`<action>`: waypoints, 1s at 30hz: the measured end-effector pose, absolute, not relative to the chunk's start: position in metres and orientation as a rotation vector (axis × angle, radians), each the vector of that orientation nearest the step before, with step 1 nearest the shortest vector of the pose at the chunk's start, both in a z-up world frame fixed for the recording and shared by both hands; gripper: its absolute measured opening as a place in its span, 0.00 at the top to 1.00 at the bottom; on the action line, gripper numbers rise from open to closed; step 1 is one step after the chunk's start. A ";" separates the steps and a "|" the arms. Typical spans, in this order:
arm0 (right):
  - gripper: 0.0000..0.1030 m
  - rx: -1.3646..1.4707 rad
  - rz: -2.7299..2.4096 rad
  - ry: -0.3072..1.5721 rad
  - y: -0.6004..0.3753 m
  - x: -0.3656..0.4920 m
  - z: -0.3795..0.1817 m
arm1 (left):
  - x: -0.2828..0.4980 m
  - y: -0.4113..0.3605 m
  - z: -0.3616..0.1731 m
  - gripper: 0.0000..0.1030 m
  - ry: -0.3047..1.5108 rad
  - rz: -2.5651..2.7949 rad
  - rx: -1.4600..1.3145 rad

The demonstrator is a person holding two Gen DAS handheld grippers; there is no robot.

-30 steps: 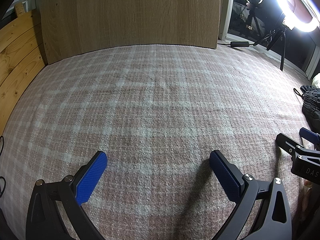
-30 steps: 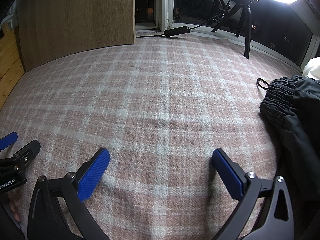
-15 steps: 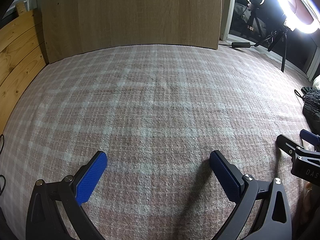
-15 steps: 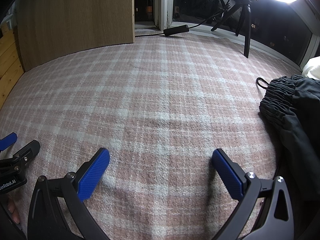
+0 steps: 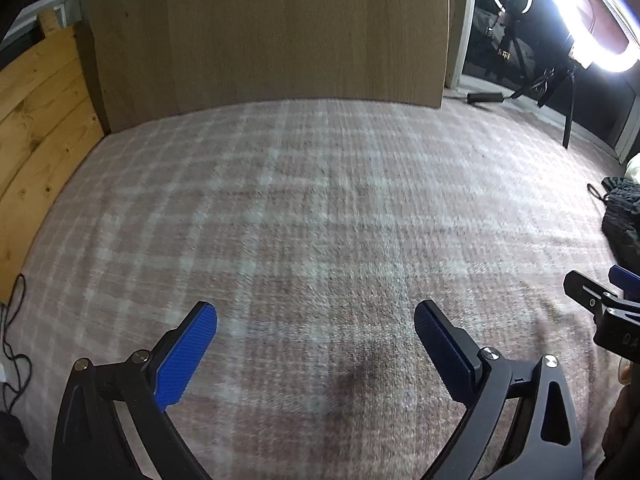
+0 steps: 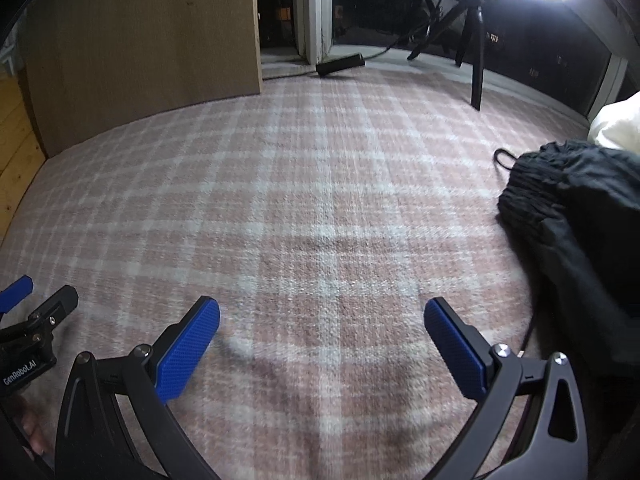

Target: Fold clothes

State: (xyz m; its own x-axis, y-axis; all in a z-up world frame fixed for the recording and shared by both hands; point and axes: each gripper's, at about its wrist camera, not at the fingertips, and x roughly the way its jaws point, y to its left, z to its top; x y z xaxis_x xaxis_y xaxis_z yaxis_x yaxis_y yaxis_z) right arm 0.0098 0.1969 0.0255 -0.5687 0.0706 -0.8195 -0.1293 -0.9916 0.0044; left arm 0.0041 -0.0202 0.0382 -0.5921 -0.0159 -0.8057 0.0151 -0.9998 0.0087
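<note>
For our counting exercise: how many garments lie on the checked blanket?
1 certain: a dark garment bunched at the right edge of the checked blanket, to the right of the open right gripper. Something pale behind it may be another; more could lie out of frame.

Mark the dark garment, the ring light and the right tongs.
dark garment (image 6: 580, 216): right wrist view, crumpled body.
ring light (image 5: 592, 36): left wrist view, glowing rim.
right tongs (image 6: 322, 344): right wrist view, midway between the open tips.

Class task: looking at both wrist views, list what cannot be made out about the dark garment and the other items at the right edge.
- Dark garment: right wrist view, cut off by the right edge; type unclear.
- The same garment: left wrist view, only a sliver.
- White item: right wrist view, cropped, unidentifiable.
- Plaid blanket: left wrist view, motion-blurred.
</note>
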 end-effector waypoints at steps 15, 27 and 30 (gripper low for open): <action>0.00 -1.267 2.756 0.092 0.181 0.054 0.104 | 0.060 -0.048 0.129 0.04 -0.050 -2.885 1.230; 0.00 -1.084 2.765 0.066 0.185 0.108 0.175 | 0.101 -0.071 0.191 0.04 -0.067 -2.998 1.053; 0.00 -1.013 2.724 0.051 0.190 0.125 0.184 | 0.108 -0.074 0.196 0.04 -0.068 -3.028 1.025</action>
